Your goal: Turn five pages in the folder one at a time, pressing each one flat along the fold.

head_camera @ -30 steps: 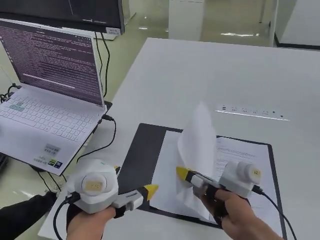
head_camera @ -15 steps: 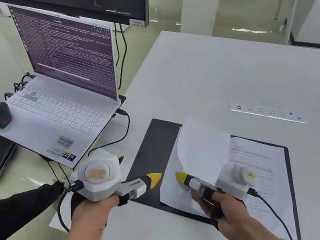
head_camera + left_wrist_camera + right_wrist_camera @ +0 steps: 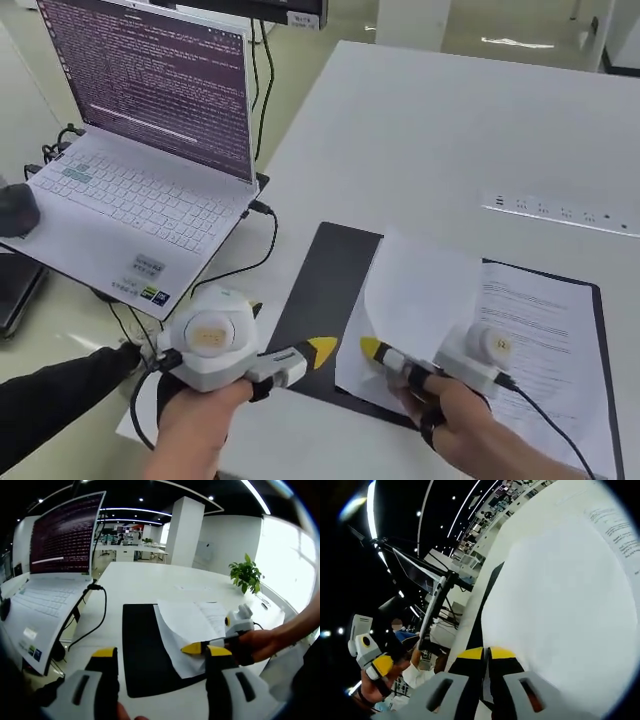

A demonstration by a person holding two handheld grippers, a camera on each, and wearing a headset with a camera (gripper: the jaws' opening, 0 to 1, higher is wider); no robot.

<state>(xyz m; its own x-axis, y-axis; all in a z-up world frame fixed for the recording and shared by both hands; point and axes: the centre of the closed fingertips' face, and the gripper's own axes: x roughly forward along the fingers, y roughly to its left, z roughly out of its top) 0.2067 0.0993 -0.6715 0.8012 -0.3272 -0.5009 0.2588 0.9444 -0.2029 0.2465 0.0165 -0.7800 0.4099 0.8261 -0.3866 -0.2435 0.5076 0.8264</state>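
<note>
On the counter [image 3: 420,120], close to its front edge: open black folder [image 3: 320,290], left inner cover bare, printed sheet [image 3: 545,330] flat on the right half.

Above the fold: 1 blank white page [image 3: 420,290], lifted and bowed, leaning left over the black cover.

Right gripper [image 3: 370,348]: fingers clenched on the page near its lower left corner. From the right gripper view, yellow tips [image 3: 486,653] pressed together, page [image 3: 560,605] spreading up and right, strip of folder [image 3: 487,595] just beside it.

Left gripper [image 3: 322,348]: over the counter's front edge at the folder's near left corner, holding nothing. From the left gripper view, fingers [image 3: 161,652] spread wide, folder [image 3: 142,650] and page [image 3: 182,625] ahead, right gripper [image 3: 192,649] coming in from the right.

Tips of the 2 grippers near each other, apart.

Off the counter's left edge: open laptop [image 3: 150,130], text on screen, black cable [image 3: 250,265] trailing from it. Near the far right edge: flush socket strip [image 3: 560,213].
</note>
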